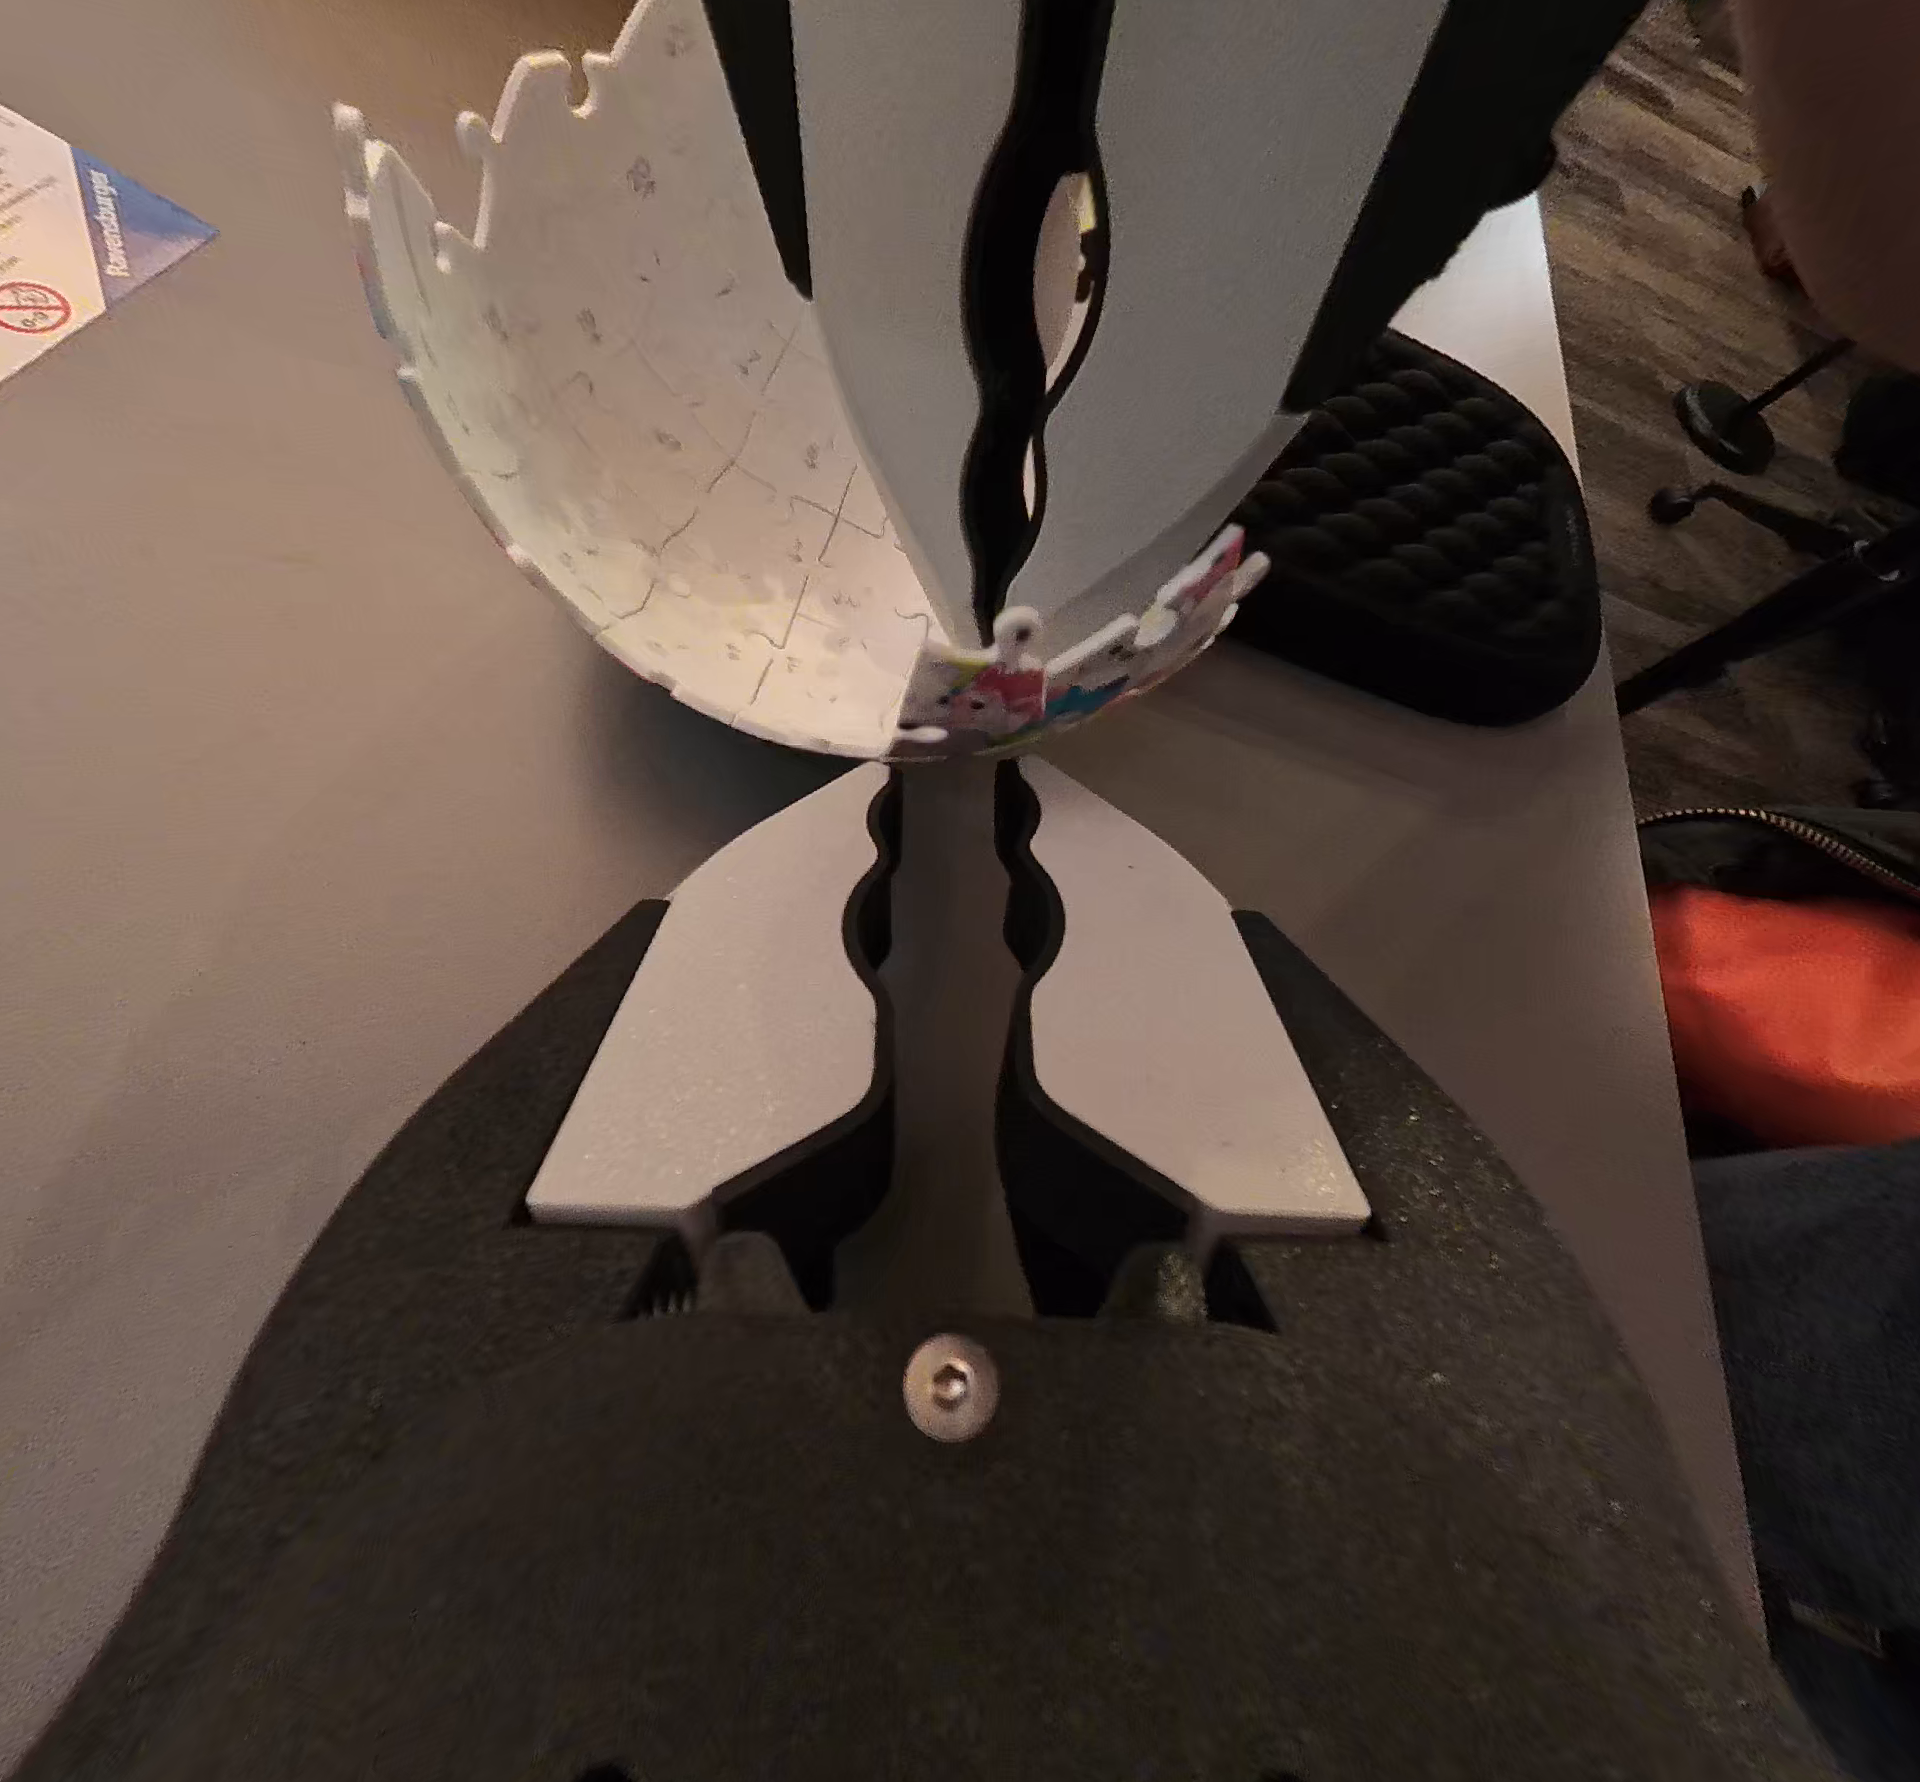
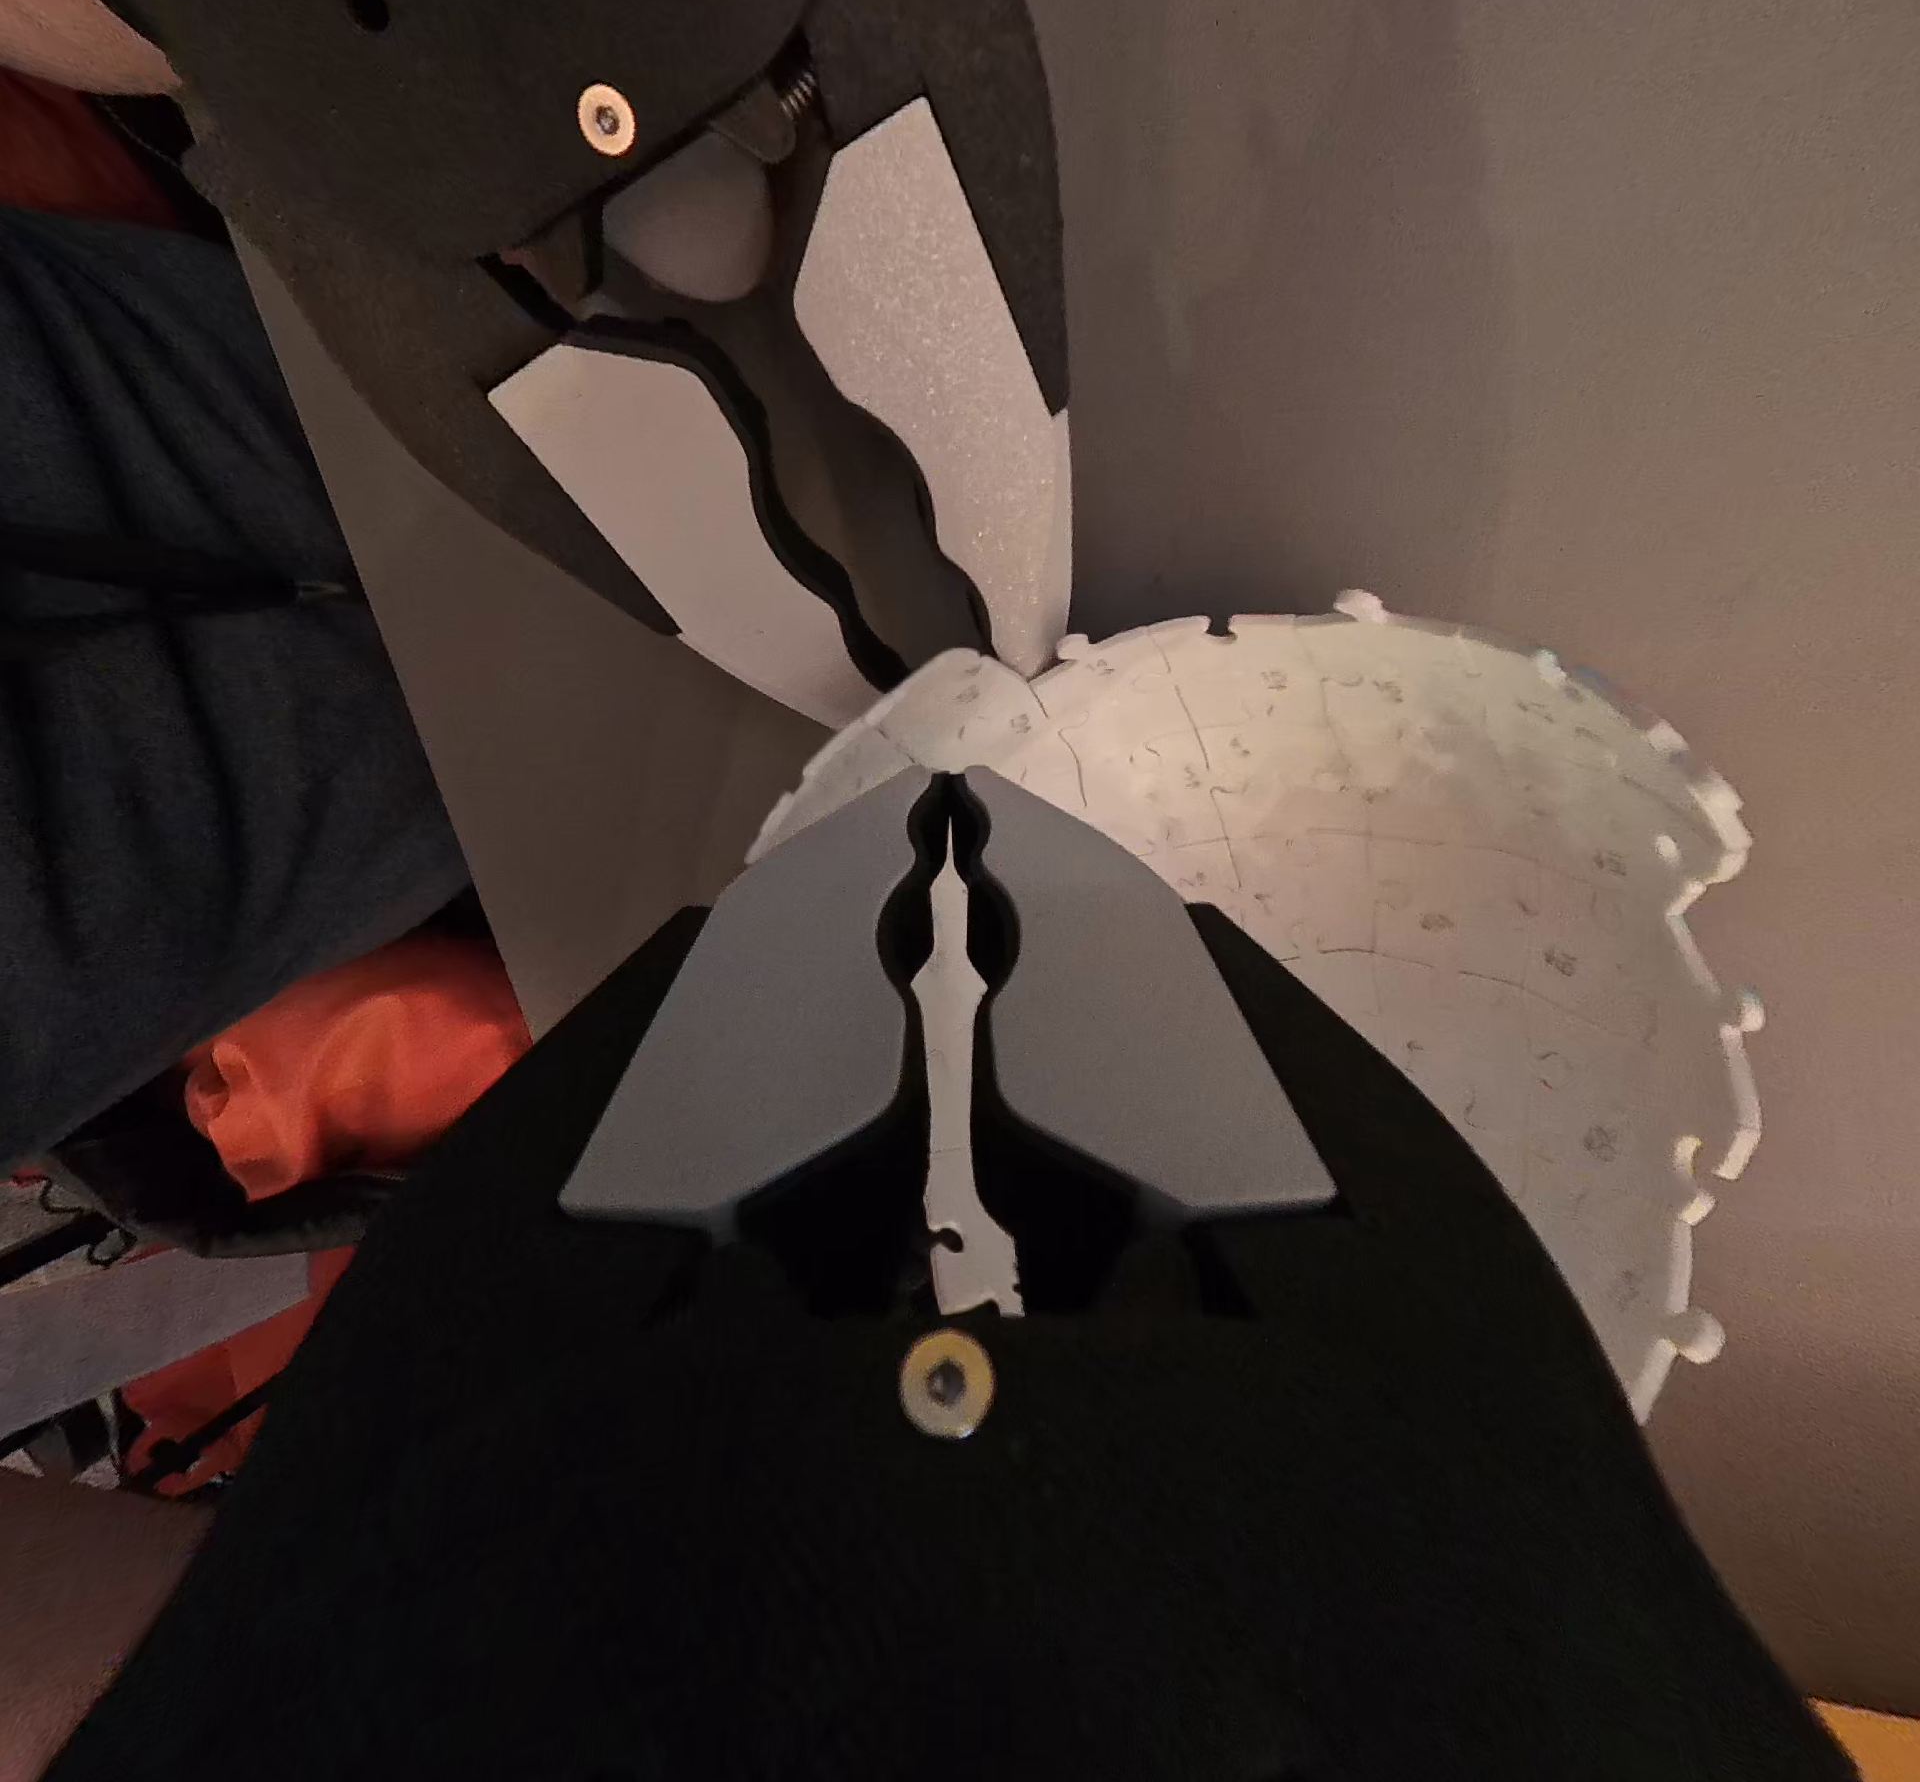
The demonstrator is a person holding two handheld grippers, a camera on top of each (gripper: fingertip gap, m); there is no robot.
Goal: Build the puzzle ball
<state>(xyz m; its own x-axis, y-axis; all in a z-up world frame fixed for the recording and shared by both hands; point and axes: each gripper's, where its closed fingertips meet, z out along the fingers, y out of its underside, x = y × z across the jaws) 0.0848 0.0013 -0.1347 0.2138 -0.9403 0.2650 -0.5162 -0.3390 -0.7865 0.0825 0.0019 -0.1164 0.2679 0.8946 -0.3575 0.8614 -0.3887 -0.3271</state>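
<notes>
Half-built puzzle ball is opening toward 10 o'clock | right gripper is clamping its rim | left gripper, fingers slightly apart, is touching the printed outside | far rim is lying hidden.

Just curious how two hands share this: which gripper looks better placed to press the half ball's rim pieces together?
Probably right: the right gripper is clamped on the puzzle shell rim; the left gripper only meets it nearby.

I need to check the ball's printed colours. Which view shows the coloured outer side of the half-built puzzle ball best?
The left wrist view: the puzzle ball shows a strip of its coloured outer print near the left tongs, by the rim. The right wrist view shows only the white inner side, so no print is visible.
</notes>
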